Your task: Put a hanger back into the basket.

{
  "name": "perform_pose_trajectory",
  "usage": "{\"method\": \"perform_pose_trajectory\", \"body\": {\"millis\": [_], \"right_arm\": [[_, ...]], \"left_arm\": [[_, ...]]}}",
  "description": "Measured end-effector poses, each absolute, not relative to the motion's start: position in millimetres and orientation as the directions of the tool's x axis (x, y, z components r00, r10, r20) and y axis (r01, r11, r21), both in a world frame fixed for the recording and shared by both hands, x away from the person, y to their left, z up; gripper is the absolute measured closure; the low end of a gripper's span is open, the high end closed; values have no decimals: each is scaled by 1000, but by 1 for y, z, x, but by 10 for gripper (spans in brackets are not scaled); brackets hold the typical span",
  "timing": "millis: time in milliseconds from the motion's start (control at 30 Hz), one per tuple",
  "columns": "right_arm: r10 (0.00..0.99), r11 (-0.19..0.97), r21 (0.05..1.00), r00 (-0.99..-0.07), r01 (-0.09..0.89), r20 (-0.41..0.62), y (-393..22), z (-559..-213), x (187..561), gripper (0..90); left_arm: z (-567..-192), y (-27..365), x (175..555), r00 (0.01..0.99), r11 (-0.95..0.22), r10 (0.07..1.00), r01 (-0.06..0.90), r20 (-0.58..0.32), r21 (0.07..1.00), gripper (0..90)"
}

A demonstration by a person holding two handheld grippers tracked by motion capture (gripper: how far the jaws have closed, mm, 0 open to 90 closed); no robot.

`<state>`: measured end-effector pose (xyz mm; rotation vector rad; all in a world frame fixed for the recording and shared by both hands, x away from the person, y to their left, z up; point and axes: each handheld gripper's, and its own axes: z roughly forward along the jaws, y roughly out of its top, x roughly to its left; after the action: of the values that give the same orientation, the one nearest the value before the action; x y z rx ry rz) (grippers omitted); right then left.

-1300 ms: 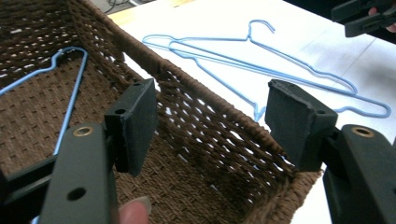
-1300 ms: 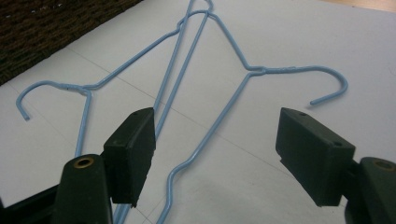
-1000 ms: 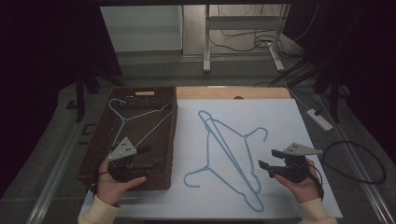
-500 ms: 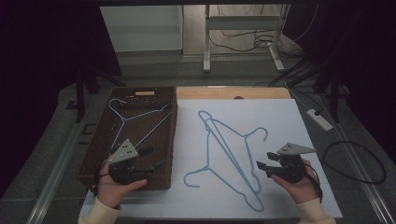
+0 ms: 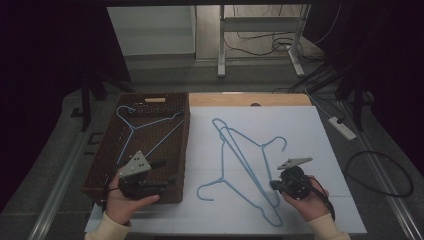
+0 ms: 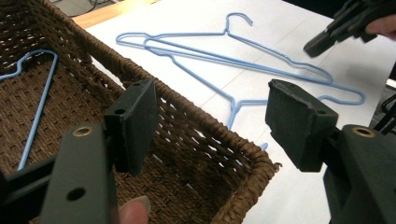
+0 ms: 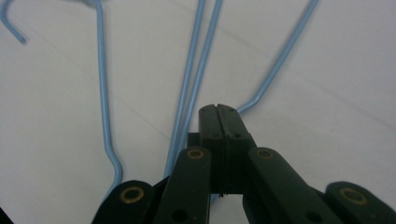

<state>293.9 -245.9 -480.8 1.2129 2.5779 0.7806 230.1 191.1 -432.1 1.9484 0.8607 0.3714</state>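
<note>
Two blue wire hangers (image 5: 240, 150) (image 6: 224, 58) lie crossed on the white sheet (image 5: 305, 125). A third blue hanger (image 5: 134, 127) (image 6: 39, 93) rests inside the brown wicker basket (image 5: 186, 130) (image 6: 93, 51). My right gripper (image 5: 274, 185) (image 7: 218, 109) has just been closing. Its pads now meet over the lower end of a hanger, and one wire (image 7: 280, 60) runs in under the tips. My left gripper (image 5: 169, 171) (image 6: 210, 116) hangs open over the basket's near right corner with nothing between its jaws. The right gripper (image 6: 322, 44) also shows far off in the left gripper view.
The basket takes up the left of the table and the white sheet the right. A bare wooden strip (image 5: 250, 99) runs along the far edge. A power strip (image 5: 342, 127) and a looped black cable (image 5: 380, 175) lie on the floor to the right.
The right hand has slid left to the hanger's lower end and its jaws have gone from wide apart to closed. The left hand and the hangers stay put.
</note>
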Motion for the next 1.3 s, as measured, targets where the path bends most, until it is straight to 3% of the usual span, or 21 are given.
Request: {"method": "perform_pose_trajectory", "body": {"millis": [200, 533, 1300], "right_arm": [[778, 545, 459, -628, 702, 36, -242, -490, 287, 900], [761, 556, 475, -647, 682, 39, -235, -488, 280, 900], [730, 600, 408, -679, 688, 72, -227, -500, 263, 900]], "left_arm": [[-432, 191, 230, 710, -314, 699, 416, -89, 853, 341], [-432, 192, 229, 710, -313, 699, 413, -87, 855, 341], [-432, 193, 229, 710, -312, 699, 414, -89, 855, 342]]}}
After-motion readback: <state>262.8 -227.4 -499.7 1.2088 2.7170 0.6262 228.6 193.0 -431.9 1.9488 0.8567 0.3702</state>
